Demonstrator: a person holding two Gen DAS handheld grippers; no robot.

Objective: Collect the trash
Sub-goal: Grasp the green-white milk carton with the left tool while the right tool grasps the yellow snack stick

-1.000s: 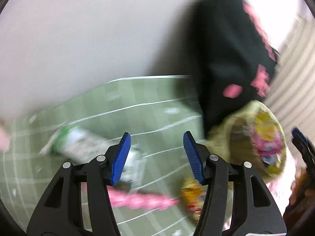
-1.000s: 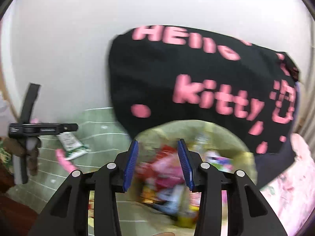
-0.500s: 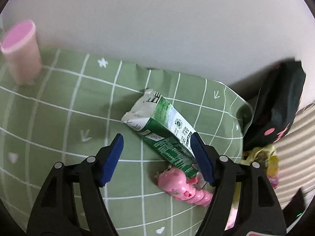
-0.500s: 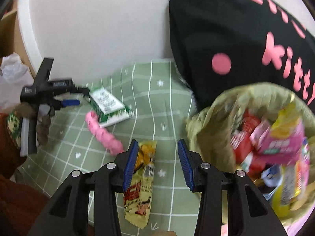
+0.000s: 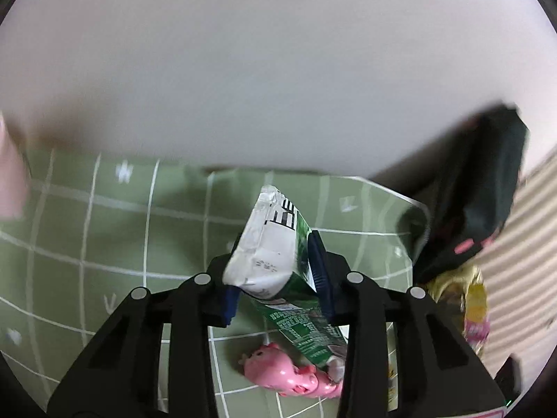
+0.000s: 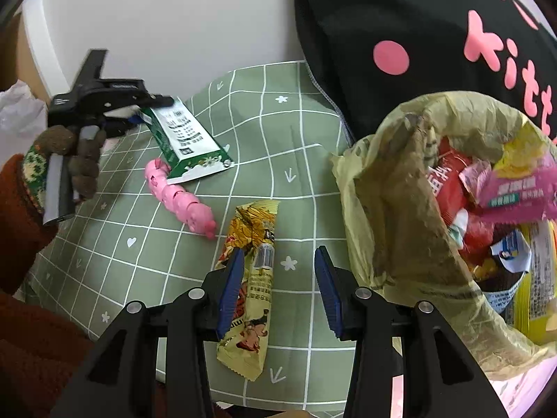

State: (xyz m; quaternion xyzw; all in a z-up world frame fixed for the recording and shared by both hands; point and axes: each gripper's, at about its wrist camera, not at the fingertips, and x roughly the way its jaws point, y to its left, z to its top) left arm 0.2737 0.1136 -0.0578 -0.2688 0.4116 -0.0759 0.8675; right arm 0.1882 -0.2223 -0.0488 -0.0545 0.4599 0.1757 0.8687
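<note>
Left wrist view: left tongs (image 5: 278, 278) closing on the green-and-white carton (image 5: 275, 254), its far end lifted above the green checked cloth (image 5: 104, 244), pink toy (image 5: 289, 376) beneath.
Right wrist view: right tongs (image 6: 280, 291) spread, empty, over the yellow snack wrapper (image 6: 252, 282) lying flat beside the full trash bag (image 6: 393, 209).

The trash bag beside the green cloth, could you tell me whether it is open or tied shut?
Open. The trash bag gapes at its mouth, and wrappers show inside it.

Left gripper (image 5: 278, 275) now closing on milk carton (image 5: 275, 261), tilting it up.
</note>
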